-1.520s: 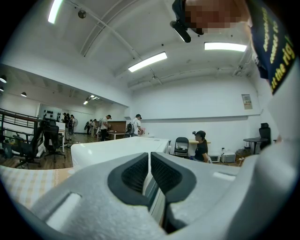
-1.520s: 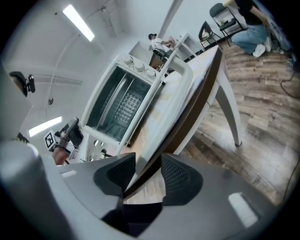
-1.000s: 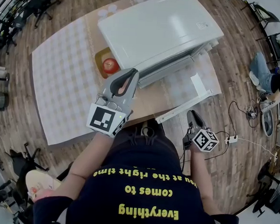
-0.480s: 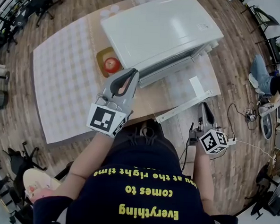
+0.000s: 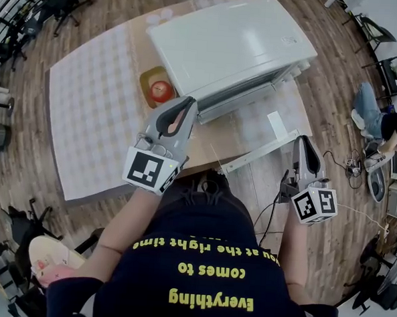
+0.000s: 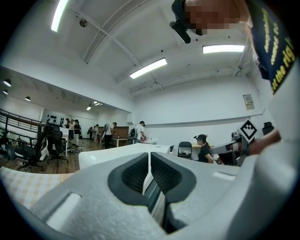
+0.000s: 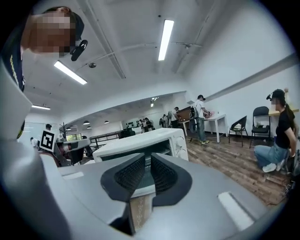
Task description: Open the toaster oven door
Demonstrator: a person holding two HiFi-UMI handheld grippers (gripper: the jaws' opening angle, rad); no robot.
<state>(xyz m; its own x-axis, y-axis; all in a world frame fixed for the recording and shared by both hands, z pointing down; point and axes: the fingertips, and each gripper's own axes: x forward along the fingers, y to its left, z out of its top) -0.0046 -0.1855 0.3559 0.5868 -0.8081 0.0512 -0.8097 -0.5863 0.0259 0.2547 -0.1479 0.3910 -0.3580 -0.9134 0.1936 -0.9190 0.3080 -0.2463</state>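
The white toaster oven [image 5: 232, 46] stands at the far side of the table. Its door [image 5: 261, 150] hangs open toward me, with the white handle bar along its near edge. My left gripper [image 5: 187, 103] hovers by the oven's front left corner, shut and empty; its pads meet in the left gripper view [image 6: 150, 157]. My right gripper [image 5: 303, 138] sits off the table's right edge, next to the handle bar's right end. Its jaws are closing with a narrow gap and nothing between them [image 7: 150, 157]; the oven [image 7: 140, 143] shows beyond.
A red apple [image 5: 161, 88] lies on a yellow plate just left of the oven. A checked cloth [image 5: 94, 114] covers the table. Cables and a power strip [image 5: 349, 160] lie on the floor at right, near a seated person [image 5: 382, 119].
My right gripper has moved right and forward, from below the open door to beside the handle bar's right end, and its jaws have narrowed. The left gripper has stayed put.
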